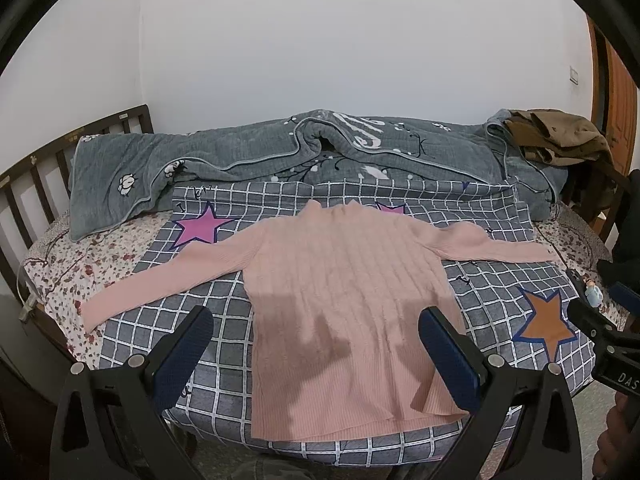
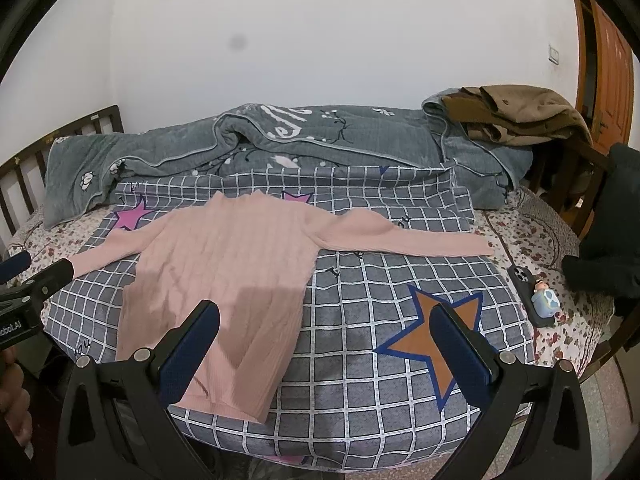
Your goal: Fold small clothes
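The pink sweater (image 1: 344,292) lies flat mid-frame on the bed (image 1: 72,264), sleeves spread, nothing folded yet. My left gripper (image 1: 316,336) and right gripper (image 2: 326,330) hover wide open, empty.

A grey checked cover (image 2: 360,312) with pink and orange stars is spread over a floral sheet (image 2: 560,248). A rumpled grey quilt (image 2: 280,140) is heaped along the far side, with brown clothing (image 2: 516,116) piled at its right end. A phone (image 2: 528,292) and small figurine (image 2: 546,300) are seen at the right.
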